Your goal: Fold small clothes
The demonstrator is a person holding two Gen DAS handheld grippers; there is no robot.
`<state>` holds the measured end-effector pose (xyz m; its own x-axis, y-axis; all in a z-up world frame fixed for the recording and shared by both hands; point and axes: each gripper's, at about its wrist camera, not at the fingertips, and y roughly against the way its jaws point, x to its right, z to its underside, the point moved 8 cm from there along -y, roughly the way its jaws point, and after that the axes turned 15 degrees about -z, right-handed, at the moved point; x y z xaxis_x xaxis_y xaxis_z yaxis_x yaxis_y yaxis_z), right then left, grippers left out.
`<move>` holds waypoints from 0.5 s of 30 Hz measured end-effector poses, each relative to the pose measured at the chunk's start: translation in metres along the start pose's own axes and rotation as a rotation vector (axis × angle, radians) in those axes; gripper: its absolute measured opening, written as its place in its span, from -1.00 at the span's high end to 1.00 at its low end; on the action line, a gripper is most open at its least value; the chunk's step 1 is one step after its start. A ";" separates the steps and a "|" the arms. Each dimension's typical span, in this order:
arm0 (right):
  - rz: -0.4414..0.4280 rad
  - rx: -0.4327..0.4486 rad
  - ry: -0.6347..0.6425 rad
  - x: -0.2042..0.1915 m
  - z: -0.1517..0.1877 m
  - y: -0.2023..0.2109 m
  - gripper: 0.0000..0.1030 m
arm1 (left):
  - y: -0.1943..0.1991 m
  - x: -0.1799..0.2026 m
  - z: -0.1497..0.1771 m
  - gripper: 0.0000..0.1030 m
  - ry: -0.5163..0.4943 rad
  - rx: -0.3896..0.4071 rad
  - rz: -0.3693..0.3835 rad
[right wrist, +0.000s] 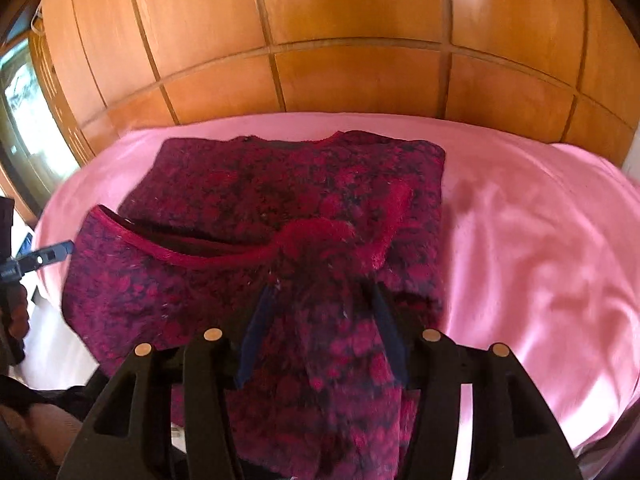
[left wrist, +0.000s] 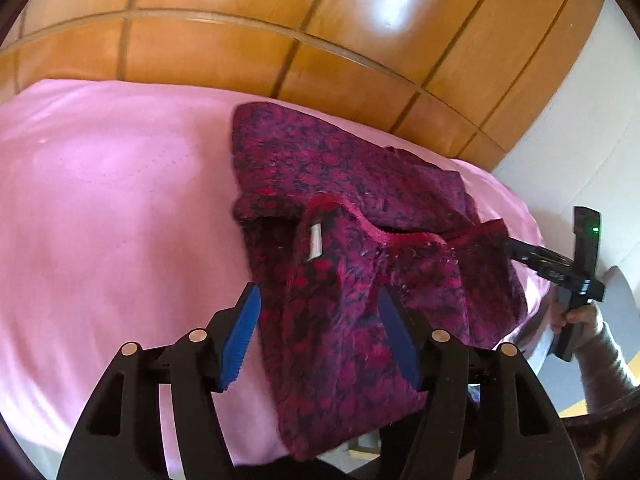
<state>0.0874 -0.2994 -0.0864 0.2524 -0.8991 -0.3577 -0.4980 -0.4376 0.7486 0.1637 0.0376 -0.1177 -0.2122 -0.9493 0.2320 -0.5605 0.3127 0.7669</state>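
While the sweater (left wrist: 352, 216) is lying on the pink bed (left wrist: 100, 208), the left wrist view is showing the left tongs (left wrist: 320, 332) standing wide apart, with a near flap of knit running between the blue pads (left wrist: 240, 336). Neither pad is pressing the cloth as far as I can see; the flap is hanging or lying loose in the gap. A white tag (left wrist: 315, 242) is showing on the turned-up part, near a red hem. Far right, the right tongs (left wrist: 508, 246) are reaching to the sweater's edge; whether they are pinching it I cannot tell from here. A sleeved hand (left wrist: 576, 320) is gripping that tool. Wood panelling (left wrist: 280, 40) is backing the bed.

Right wrist view: the right tongs (right wrist: 320, 332) are also standing wide, knit bunching up between the dark pads (right wrist: 256, 336) and draping toward the lens. A grip is not clear, since blur is hiding the contact. The left tongs (right wrist: 60, 250) are just touching the sweater's left edge. The far body of the sweater is lying flat and squared.

Judgement: a fold of the near part over the body is under way, roughly mid-task. Next move is calling for both tongs closing on the near edge, carrying it evenly forward, and laying it flush without dragging the lower layer.
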 end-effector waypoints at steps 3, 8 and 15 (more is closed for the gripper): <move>0.047 -0.039 0.042 0.004 0.005 -0.011 0.12 | -0.010 0.011 -0.001 0.26 -0.034 -0.005 0.029; 0.052 -0.049 0.022 0.009 0.013 -0.001 0.65 | -0.003 0.008 0.002 0.77 -0.060 0.033 0.000; -0.042 0.046 0.006 -0.013 -0.007 0.054 0.68 | 0.051 -0.003 -0.008 0.78 -0.004 0.145 0.029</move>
<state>0.0634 -0.3110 -0.0372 0.2793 -0.8797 -0.3848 -0.5245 -0.4754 0.7063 0.1421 0.0563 -0.0743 -0.2330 -0.9396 0.2507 -0.6641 0.3420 0.6649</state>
